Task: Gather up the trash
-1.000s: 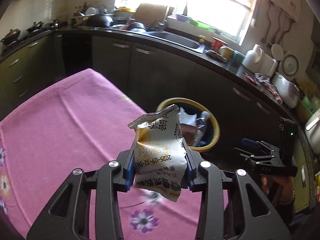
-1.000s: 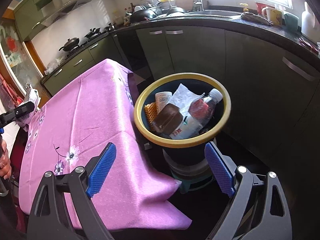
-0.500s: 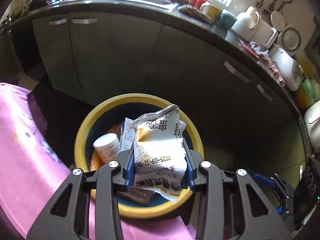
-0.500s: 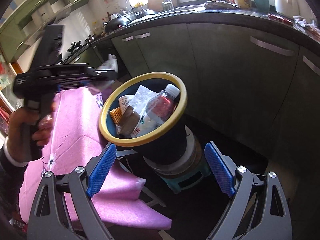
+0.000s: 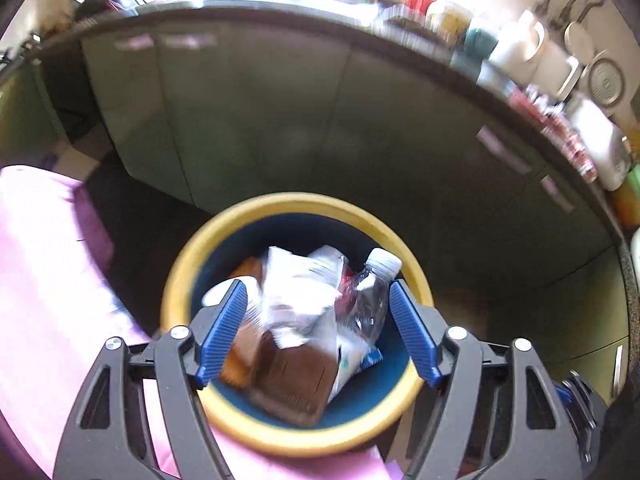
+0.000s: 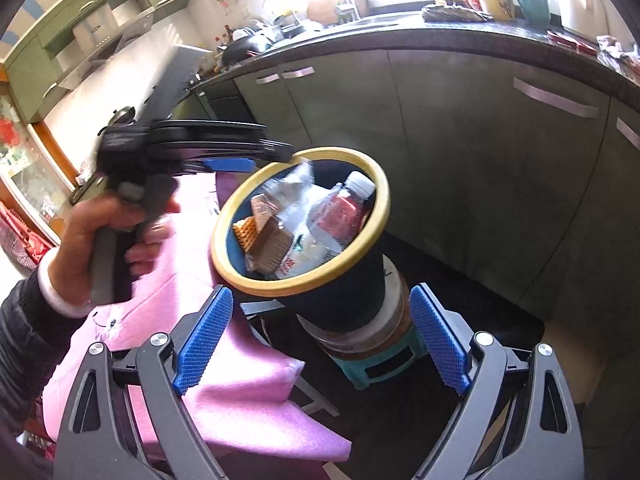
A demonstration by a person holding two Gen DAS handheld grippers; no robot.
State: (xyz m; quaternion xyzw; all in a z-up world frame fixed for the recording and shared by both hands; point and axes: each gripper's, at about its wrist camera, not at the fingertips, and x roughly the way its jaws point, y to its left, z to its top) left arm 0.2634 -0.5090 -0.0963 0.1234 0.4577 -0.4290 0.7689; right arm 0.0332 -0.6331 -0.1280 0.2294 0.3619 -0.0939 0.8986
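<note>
Two pairs of blue ribbed pads, both parted wide, nothing clamped in either. On the left gripper (image 5: 316, 320): fingers released and empty, hanging directly above the mouth of the round dark-blue plastic bin with a yellow rim (image 5: 292, 200), pointing down into it. Just below those fingers, lying loose on top of the heap inside: a white crinkled wrapper (image 5: 300, 292), blurred, touching a clear plastic bottle with a white cap and red label (image 5: 368, 300) on one side and a brown carton (image 5: 292, 380) beneath. Also in there, an orange waffle-patterned cracker (image 6: 246, 234) against the inner wall. On the right gripper (image 6: 320, 320): likewise open and idle, held lower and further back, looking up at the bin's side. Beyond the bin: a teal stool (image 6: 380, 364) propping it up, the edge of a pink flowered tablecloth (image 5: 40, 280) touching its rim, then grey cabinet doors (image 5: 280, 120) under a dark counter. Seen from the right wrist, the left hand (image 6: 112, 232) wrapped round its tool's handle. Judged as the drop step, with the trash already in the bin. Next, probably: lift clear of the rim, swing back over the cloth, look for any litter left there, and approach with jaws open. No remaining trash visible on the part of the cloth in view, so possibly near the end.
</note>
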